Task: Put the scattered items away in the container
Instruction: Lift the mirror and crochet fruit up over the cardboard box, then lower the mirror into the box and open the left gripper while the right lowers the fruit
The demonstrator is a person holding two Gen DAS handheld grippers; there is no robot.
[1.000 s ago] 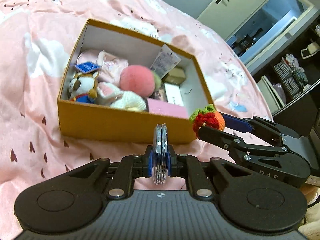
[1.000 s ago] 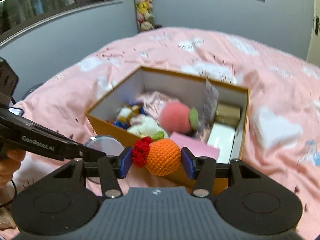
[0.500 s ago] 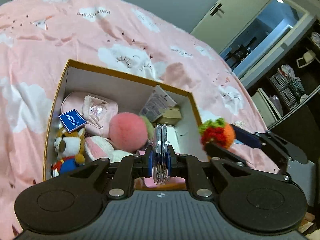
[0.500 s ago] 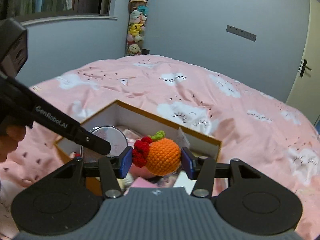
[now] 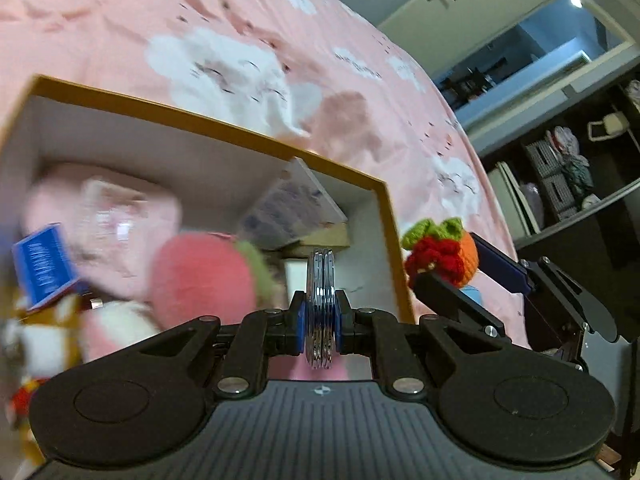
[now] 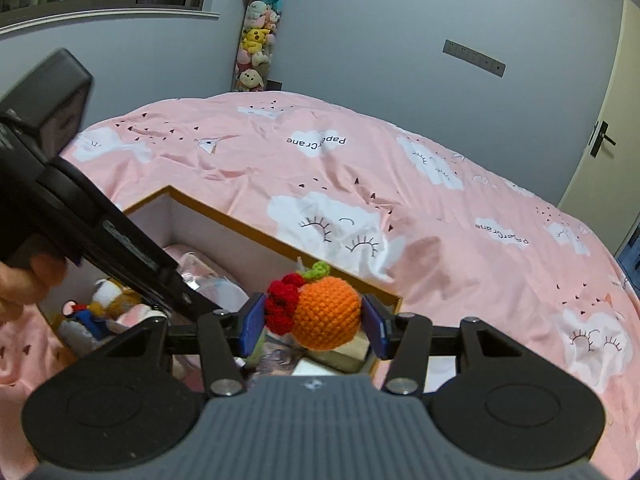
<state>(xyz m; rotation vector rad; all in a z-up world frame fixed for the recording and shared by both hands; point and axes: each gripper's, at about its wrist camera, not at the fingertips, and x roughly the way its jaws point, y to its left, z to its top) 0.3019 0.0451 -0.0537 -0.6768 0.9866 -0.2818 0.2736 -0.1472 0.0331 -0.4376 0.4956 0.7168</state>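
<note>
Item 1: my left gripper, jaws pinched on a round metal compact mirror held edge-on, above the open box.

Item 2: my right gripper, jaws closed on a crocheted orange with red berries and a green leaf, poised over the box's far right corner.

Item 3: the box, orange outside and white inside, sits on a pink bedspread with cloud prints. I count inside a pink plush ball, a stuffed toy dog, a blue tag, pink fabric and small cartons.

Item 4: a hand on the left gripper's handle.
</note>
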